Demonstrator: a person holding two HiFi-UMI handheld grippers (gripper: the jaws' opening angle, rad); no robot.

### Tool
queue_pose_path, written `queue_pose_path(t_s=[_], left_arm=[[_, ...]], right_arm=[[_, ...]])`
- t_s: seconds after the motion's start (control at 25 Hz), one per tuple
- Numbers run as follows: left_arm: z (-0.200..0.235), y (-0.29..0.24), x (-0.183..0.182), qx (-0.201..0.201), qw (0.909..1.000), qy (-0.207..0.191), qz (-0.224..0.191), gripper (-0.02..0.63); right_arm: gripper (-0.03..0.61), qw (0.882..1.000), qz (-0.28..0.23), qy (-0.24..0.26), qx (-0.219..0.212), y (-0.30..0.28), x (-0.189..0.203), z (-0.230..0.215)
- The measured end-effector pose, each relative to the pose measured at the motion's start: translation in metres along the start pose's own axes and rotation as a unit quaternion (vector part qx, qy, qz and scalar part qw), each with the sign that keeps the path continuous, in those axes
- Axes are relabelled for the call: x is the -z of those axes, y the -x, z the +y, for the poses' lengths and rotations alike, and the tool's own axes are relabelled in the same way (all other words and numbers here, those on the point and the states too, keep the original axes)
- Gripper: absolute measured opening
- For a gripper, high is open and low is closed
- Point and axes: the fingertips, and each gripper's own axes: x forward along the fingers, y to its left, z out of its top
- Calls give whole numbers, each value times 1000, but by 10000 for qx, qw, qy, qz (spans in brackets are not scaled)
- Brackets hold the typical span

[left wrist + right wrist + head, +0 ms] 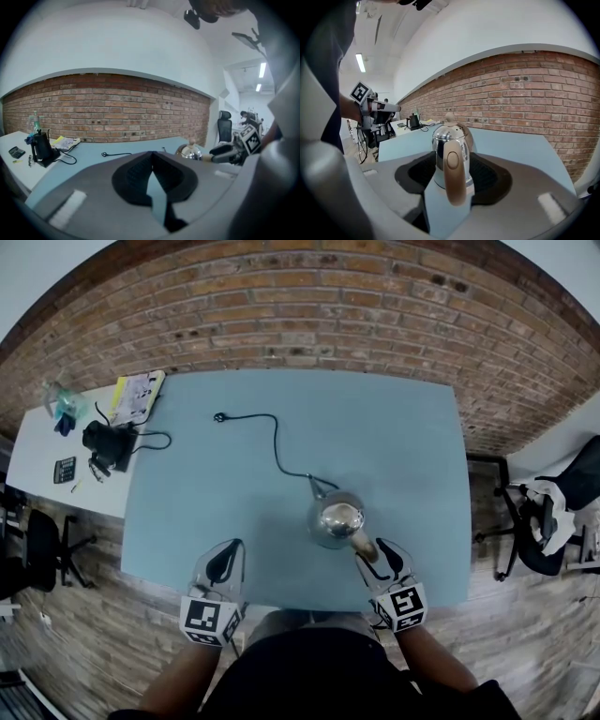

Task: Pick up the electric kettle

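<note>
The right gripper (377, 557) stands at the near edge of the blue table (403, 446) with its jaws spread wide. The tan handle (453, 176) of the electric kettle (337, 519) stands upright in the gap between them. In the right gripper view the handle is narrower than the gap, and table shows on either side of it, so the pads are not pressing on it. The kettle's shiny steel body sits on the table just beyond the jaw tips, with its knobbed lid on top. Its black cord (277, 448) runs away across the table to a loose plug (218, 417). The left gripper (225, 561) sits well apart to the left at the same near edge, jaws closed tip to tip on nothing.
</note>
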Motion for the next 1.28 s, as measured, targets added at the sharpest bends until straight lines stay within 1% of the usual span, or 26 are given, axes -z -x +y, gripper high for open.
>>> queue_pose_path(t_s=[0.16, 0.52, 0.92, 1.16, 1.28], left_arm=[[-1, -1, 1, -3, 10000, 8, 38, 5], [1, -1, 2, -58, 9999, 28, 116, 5], [2, 3, 5, -176, 9997, 77, 129, 3], [4, 8, 7, -261, 9996, 72, 122, 5], [7, 12, 8, -340, 9993, 93, 135, 5]], right_arm=[[227, 9999, 23, 120, -24, -3, 2, 3], [236, 9995, 206, 209, -67, -13, 10, -2], [235, 9992, 352, 151, -147, -20, 18, -2], [176, 9988, 370, 184, -262, -23, 19, -1], [160, 9989, 359, 157, -272, -24, 18, 1]])
